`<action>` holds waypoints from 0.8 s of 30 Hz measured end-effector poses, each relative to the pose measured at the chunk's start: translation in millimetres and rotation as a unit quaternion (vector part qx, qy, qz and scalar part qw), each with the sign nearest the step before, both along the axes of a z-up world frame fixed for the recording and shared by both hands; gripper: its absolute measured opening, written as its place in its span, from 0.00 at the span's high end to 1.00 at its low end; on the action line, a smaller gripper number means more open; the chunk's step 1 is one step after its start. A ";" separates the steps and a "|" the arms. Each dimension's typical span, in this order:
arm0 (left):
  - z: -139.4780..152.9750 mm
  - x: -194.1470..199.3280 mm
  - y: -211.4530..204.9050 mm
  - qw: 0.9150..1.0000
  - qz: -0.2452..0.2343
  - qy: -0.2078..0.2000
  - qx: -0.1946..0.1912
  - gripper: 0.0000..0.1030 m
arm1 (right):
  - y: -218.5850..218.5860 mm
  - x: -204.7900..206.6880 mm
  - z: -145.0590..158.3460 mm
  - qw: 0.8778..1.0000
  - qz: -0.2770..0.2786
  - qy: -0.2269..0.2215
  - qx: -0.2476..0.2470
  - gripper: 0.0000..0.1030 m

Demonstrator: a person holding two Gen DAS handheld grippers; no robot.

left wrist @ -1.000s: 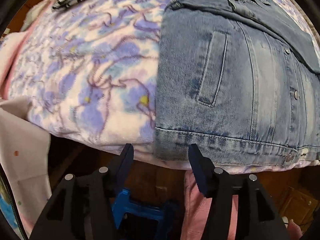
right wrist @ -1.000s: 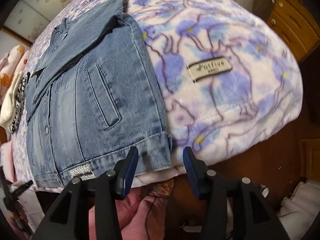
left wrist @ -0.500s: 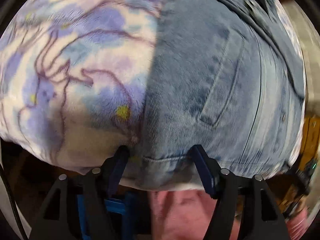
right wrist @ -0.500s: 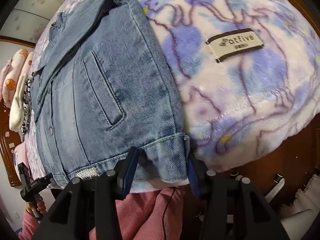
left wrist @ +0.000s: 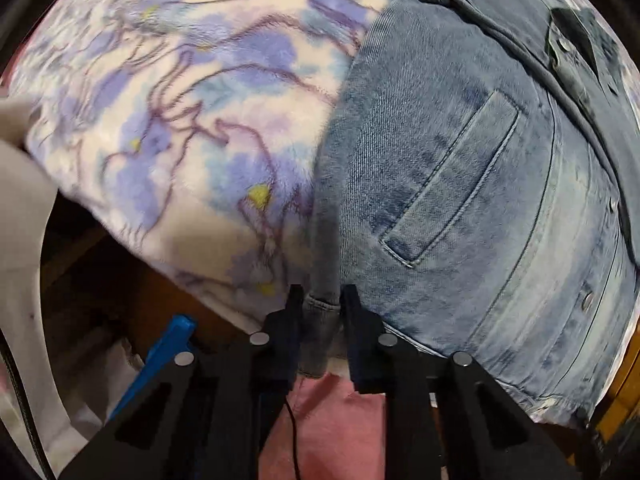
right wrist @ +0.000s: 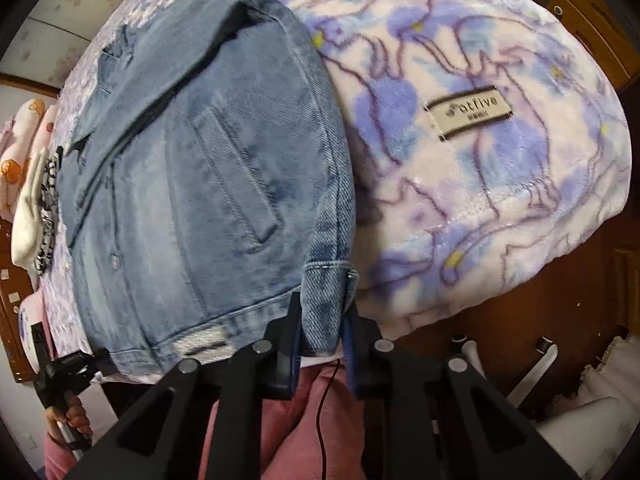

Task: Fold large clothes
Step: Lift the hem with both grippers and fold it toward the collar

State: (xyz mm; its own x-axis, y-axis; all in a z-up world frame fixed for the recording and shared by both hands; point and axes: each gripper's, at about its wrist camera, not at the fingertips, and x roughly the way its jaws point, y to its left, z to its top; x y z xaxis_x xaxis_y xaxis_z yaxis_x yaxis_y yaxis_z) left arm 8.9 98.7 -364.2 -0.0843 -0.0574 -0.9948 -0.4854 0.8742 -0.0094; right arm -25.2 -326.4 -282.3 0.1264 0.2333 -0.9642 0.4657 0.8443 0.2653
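Faded blue denim: the jacket lies front up on the flowered blanket covering the bed, its hem at the near edge. In the left wrist view the left gripper has its jaws drawn narrow on the jacket's near left hem corner, with denim bunched between them. In the right wrist view the right gripper has its jaws likewise narrow on the near right hem corner of the jacket, where the fabric stands up in a fold. A slanted pocket and a row of snaps show on the front panel. On the blanket, right of the jacket, sits a sewn label. Pink cloth shows below the bed edge. A wooden dresser stands far right.
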 end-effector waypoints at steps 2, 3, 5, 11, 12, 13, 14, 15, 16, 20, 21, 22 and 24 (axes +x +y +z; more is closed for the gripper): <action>13.6 3.3 -8.8 1.000 0.004 0.002 -0.001 0.87 | 6.7 2.7 10.1 1.000 -0.007 -0.013 0.020 0.87; 19.9 6.0 -12.9 1.000 0.003 0.004 -0.002 0.87 | 10.4 5.9 14.7 0.999 -0.011 -0.018 0.035 0.88; 34.4 11.5 -21.0 1.000 0.002 0.002 -0.016 0.88 | 20.2 14.0 24.2 0.998 -0.015 -0.026 0.059 0.88; 102.0 58.2 -37.9 0.992 -0.008 -0.067 -0.104 0.88 | 68.4 53.3 55.0 0.993 0.004 -0.068 0.096 0.89; 112.2 67.7 -38.0 0.989 -0.005 -0.083 -0.125 0.88 | 74.7 64.1 62.8 0.991 0.003 -0.083 0.109 0.90; 122.2 80.0 -41.7 0.984 -0.005 -0.098 -0.146 0.88 | 81.4 77.3 72.2 0.987 0.002 -0.101 0.125 0.90; 130.8 93.5 -45.3 0.981 -0.009 -0.108 -0.160 0.88 | 86.1 90.1 79.7 0.984 0.002 -0.114 0.134 0.90; 138.3 107.1 -47.1 0.978 -0.012 -0.116 -0.172 0.88 | 90.3 103.9 88.4 0.982 0.003 -0.127 0.142 0.90; 145.9 120.6 -49.2 0.974 -0.013 -0.127 -0.188 0.89 | 92.5 113.7 94.4 0.980 0.004 -0.136 0.148 0.91; 182.7 178.6 -45.3 0.956 -0.010 -0.185 -0.229 0.89 | 96.6 163.6 128.7 0.971 0.004 -0.184 0.153 0.91; 194.6 198.7 -43.4 0.950 -0.004 -0.205 -0.236 0.89 | 95.3 180.0 141.0 0.968 0.004 -0.203 0.148 0.91; 198.6 211.1 -38.8 0.946 0.000 -0.217 -0.240 0.89 | 90.6 187.9 148.4 0.966 0.003 -0.214 0.146 0.91; 218.5 240.9 -23.8 0.937 0.012 -0.255 -0.239 0.89 | 76.2 210.3 168.1 0.958 -0.007 -0.250 0.137 0.91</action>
